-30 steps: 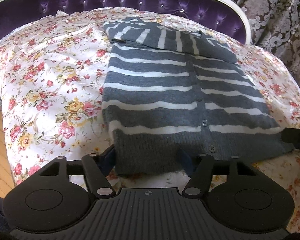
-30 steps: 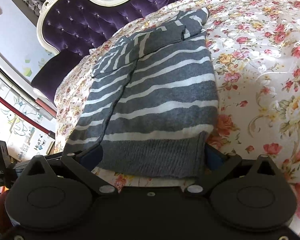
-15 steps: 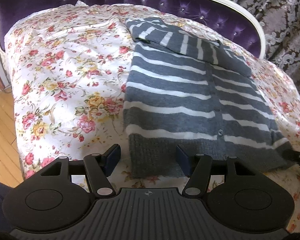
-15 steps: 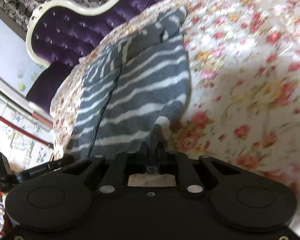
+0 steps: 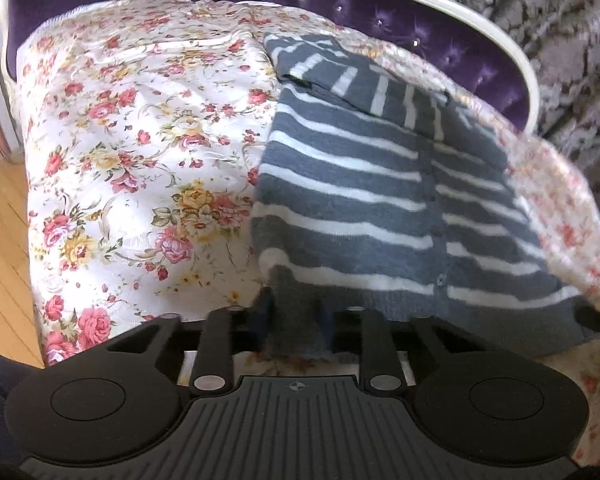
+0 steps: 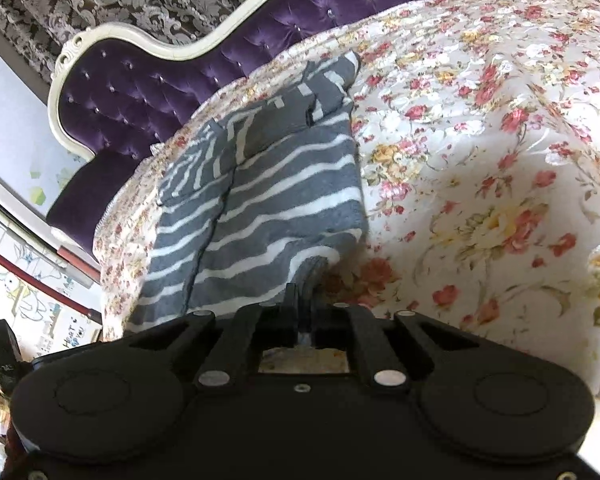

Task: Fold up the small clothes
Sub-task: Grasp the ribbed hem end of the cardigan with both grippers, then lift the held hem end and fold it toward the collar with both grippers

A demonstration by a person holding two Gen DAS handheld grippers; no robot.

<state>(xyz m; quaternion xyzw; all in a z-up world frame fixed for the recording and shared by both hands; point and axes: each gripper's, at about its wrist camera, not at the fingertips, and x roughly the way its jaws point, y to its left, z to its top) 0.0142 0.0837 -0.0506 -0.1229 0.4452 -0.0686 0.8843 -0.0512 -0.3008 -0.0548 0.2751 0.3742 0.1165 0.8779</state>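
Grey-and-white striped knit cardigan [image 5: 364,208], lying flat on the floral bedspread [image 5: 140,152], sleeves folded across the top. Left gripper [image 5: 296,320] and right gripper [image 6: 305,300] each pinch a corner of its ribbed hem. Advice: raise both corners level, carry evenly toward the collar.

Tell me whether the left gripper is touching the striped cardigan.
Touching. The left wrist view shows the left gripper closed on the striped cardigan hem, knit bunched between its fingers.

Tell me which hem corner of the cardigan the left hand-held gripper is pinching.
The left hand-held gripper pinches the striped cardigan at the hem corner beside the bare floral bedspread.
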